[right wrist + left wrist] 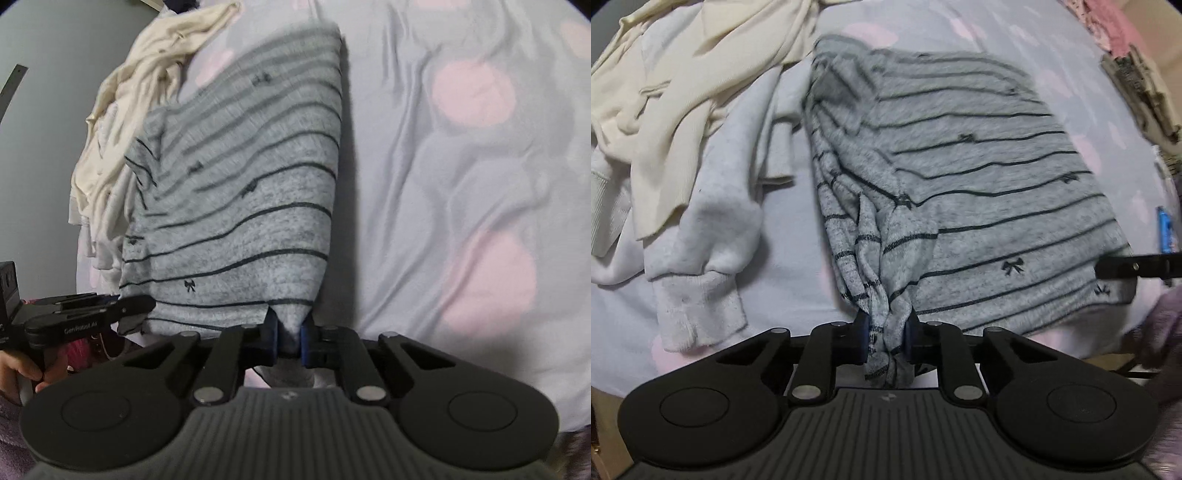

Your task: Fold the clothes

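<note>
A grey knit top (pixel 979 177) with thin dark stripes and small bows lies spread on a pale bed sheet (pixel 798 258). My left gripper (pixel 885 332) is shut on a bunched fold of its near left corner. My right gripper (pixel 289 338) is shut on the near right corner of the same grey top (pixel 251 206). In the left wrist view the right gripper (pixel 1102 268) enters from the right edge. In the right wrist view the left gripper (pixel 147 304) shows at the left, held by a hand (pixel 22 373).
A white sweatshirt (pixel 701 236) and a cream garment (pixel 701 74) lie heaped left of the grey top. Patterned fabric (pixel 1137 85) sits at the far right. The sheet with pink spots (pixel 472 206) stretches to the right. A wall (pixel 55 74) stands beyond the bed's left edge.
</note>
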`<state>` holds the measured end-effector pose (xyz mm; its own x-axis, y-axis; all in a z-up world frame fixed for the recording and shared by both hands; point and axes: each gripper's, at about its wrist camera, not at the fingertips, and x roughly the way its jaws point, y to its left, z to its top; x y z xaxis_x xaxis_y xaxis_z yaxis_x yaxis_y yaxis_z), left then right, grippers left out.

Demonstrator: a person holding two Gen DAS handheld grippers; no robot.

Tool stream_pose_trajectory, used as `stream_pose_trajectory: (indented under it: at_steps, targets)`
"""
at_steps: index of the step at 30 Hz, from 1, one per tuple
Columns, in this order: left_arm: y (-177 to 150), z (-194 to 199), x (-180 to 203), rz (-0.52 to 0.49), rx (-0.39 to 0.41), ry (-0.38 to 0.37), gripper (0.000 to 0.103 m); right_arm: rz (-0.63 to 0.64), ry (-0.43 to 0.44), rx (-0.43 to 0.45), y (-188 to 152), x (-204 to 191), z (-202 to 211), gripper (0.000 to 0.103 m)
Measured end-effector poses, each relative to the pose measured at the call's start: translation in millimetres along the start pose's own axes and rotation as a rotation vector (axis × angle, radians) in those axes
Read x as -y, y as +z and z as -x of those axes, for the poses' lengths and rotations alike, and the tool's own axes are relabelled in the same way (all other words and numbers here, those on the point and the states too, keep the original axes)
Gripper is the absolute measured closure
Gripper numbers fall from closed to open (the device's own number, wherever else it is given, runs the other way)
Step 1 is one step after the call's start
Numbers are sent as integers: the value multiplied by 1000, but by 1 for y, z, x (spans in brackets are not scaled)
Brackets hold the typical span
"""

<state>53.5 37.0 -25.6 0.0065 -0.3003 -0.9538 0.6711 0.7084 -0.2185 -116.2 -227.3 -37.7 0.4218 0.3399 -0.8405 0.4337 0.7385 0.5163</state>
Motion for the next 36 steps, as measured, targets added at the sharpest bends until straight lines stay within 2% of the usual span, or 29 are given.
stream_pose_trajectory:
  at_steps: [3,7,8,12,17,18,20,21,22,23,25,27,30,32,34,36]
  targets:
    - [-6,14,11,16,-9,-74,89,49,-22,21,6,-4,31,92]
    - [-22,15,28,32,-61,-164,89,67,-38,-32,7,5,57,92]
    - [-27,11,34,21,-75,-168,89,79,-52,-46,4,7,58,92]
    - [-38,-5,54,-59,-119,-128,89,130,-108,-97,-12,17,57,92]
    - [-41,-19,67,-146,-153,-70,84,213,-178,-122,-29,17,25,91]
    - [-41,-22,70,-164,-160,-59,81,224,-191,-123,-30,16,22,90]
    - [-40,-20,73,-194,-158,-46,74,242,-221,-116,-32,16,19,76]
    - [-38,-17,75,-201,-146,-41,69,244,-239,-103,-32,16,22,60]
    - [-35,-12,76,-204,-131,-37,66,244,-250,-85,-30,16,25,52]
    - [-31,-6,77,-201,-104,-36,63,241,-253,-64,-26,16,29,52]
    - [-24,13,72,-169,-16,-47,62,223,-247,-20,-18,17,36,49]
    - [-12,25,60,-116,102,-62,55,166,-200,36,-6,19,41,44]
    - [10,22,49,-23,240,-43,52,89,-141,125,12,21,44,38]
    - [20,9,43,23,272,-26,52,72,-146,183,23,18,38,34]
    - [24,-2,36,67,304,-10,52,55,-152,242,33,16,32,24]
    - [25,-13,29,99,311,-4,52,47,-148,297,37,18,24,21]
